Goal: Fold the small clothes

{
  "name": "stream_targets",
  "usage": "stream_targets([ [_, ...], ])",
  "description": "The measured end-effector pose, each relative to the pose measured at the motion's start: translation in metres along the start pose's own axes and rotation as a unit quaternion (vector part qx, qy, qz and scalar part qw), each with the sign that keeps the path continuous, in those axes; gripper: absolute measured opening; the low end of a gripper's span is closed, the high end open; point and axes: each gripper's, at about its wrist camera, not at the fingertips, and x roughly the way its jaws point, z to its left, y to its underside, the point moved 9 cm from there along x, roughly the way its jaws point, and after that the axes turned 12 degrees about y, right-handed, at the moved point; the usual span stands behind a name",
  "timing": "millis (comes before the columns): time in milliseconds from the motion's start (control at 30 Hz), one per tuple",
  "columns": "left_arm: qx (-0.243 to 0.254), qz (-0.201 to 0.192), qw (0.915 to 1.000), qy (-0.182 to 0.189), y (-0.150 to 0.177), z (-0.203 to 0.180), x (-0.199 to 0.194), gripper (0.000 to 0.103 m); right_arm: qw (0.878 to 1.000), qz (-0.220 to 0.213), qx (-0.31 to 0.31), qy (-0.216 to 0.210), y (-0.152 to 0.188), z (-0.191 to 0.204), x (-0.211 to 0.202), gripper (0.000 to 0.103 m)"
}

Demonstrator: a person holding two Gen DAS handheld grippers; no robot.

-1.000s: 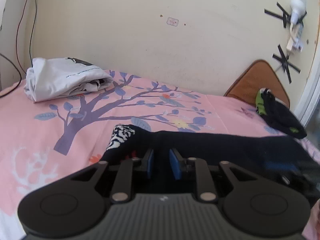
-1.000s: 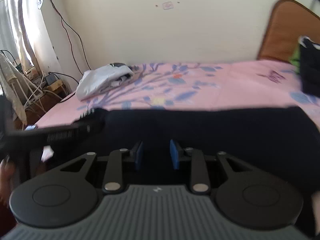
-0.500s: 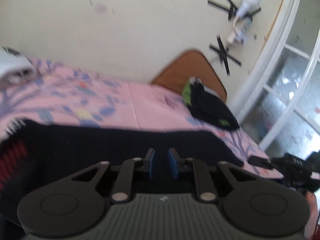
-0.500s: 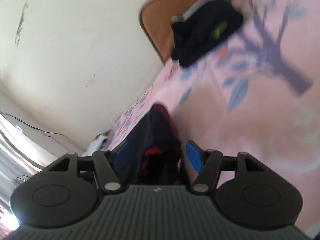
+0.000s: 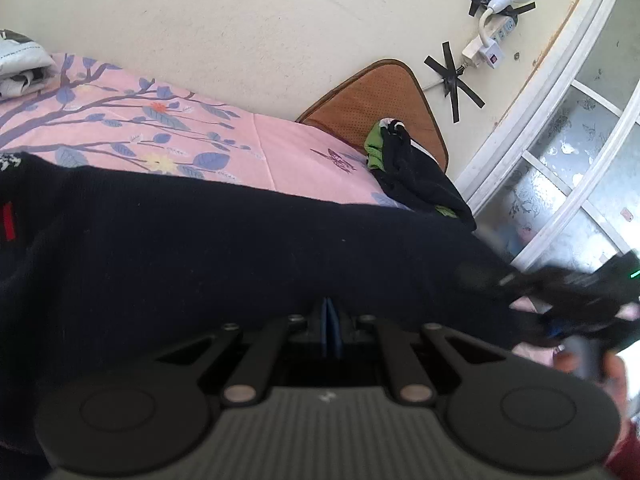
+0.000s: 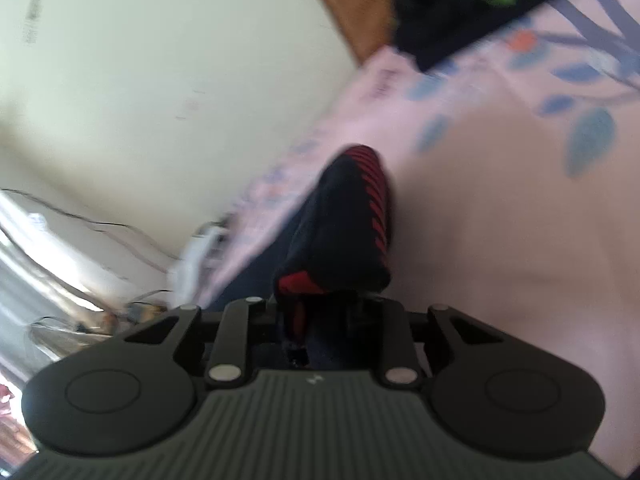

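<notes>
A black garment (image 5: 240, 260) with red stripes is stretched across the pink floral bed sheet (image 5: 300, 152) in the left wrist view. My left gripper (image 5: 331, 312) is shut, its blue pads together with the cloth's near edge over their tips. The garment's right end runs to my right gripper (image 5: 580, 304), blurred, with a hand (image 5: 596, 364) below it. In the right wrist view, the red-striped end of the garment (image 6: 352, 220) bunches between the jaws of the right gripper (image 6: 324, 312), which are closing on it. The cloth hides the pads.
Folded white clothes (image 5: 20, 60) lie at the bed's far left. A black and green clothing pile (image 5: 416, 176) rests against a brown cushion (image 5: 384, 96) by the wall. A window frame (image 5: 560, 120) stands on the right. A taped power strip (image 5: 496, 40) hangs on the wall.
The left view swung right, from the white pile toward the window, and its jaws closed. The right gripper rolled, opened wide around the bunched striped end, then narrowed on it.
</notes>
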Motion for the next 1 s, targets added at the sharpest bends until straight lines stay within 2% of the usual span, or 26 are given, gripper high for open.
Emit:
stream_targets([
  [133, 0.020, -0.006, 0.9997, -0.014, 0.000, -0.005, -0.003, 0.005, 0.995, -0.011, -0.095, -0.019, 0.004, 0.069, -0.011, 0.028],
  [233, 0.013, -0.025, 0.9996, 0.001, 0.002, -0.009, -0.023, 0.007, 0.983, -0.003, -0.183, -0.024, 0.023, 0.125, -0.002, 0.029],
  [333, 0.006, -0.067, 0.9975, 0.020, 0.006, -0.007, -0.069, 0.010, 0.968, 0.011, -0.248, -0.022, 0.043, 0.168, 0.023, 0.031],
  [400, 0.005, -0.100, 0.9950, 0.000, 0.012, 0.004, -0.111, 0.013, 0.958, 0.028, -0.283, -0.023, 0.059, 0.190, 0.046, 0.031],
  [500, -0.024, -0.143, 0.9889, -0.033, 0.020, 0.028, -0.171, 0.016, 0.946, 0.062, -0.317, -0.029, 0.084, 0.214, 0.087, 0.030],
  [600, -0.051, -0.182, 0.9798, -0.066, 0.025, 0.050, -0.221, 0.018, 0.935, 0.135, -0.326, -0.031, 0.115, 0.222, 0.129, 0.025],
  [633, -0.054, -0.194, 0.9766, -0.076, 0.026, 0.054, -0.233, 0.019, 0.932, 0.160, -0.322, -0.033, 0.126, 0.220, 0.144, 0.012],
  [667, -0.057, -0.206, 0.9733, -0.083, 0.025, 0.059, -0.244, 0.021, 0.934, 0.155, -0.321, -0.038, 0.129, 0.219, 0.152, 0.004],
  [700, -0.057, -0.216, 0.9709, -0.087, 0.023, 0.061, -0.251, 0.022, 0.934, 0.159, -0.318, -0.036, 0.130, 0.220, 0.155, 0.001],
  [800, -0.055, -0.238, 0.9667, -0.075, 0.011, 0.059, -0.260, 0.026, 0.935, 0.177, -0.304, -0.042, 0.124, 0.214, 0.151, 0.002],
  [867, -0.042, -0.237, 0.9692, -0.052, -0.001, 0.048, -0.248, 0.027, 0.936, 0.191, -0.290, -0.062, 0.120, 0.213, 0.140, 0.011],
  [900, -0.032, -0.231, 0.9716, -0.042, -0.005, 0.041, -0.240, 0.027, 0.936, 0.191, -0.286, -0.079, 0.118, 0.215, 0.131, 0.021],
  [933, -0.021, -0.222, 0.9743, -0.034, -0.008, 0.034, -0.230, 0.027, 0.936, 0.180, -0.286, -0.094, 0.114, 0.223, 0.122, 0.029],
  [1000, 0.009, -0.202, 0.9790, -0.024, -0.013, 0.018, -0.208, 0.031, 0.936, 0.135, -0.305, -0.111, 0.097, 0.232, 0.096, 0.029],
])
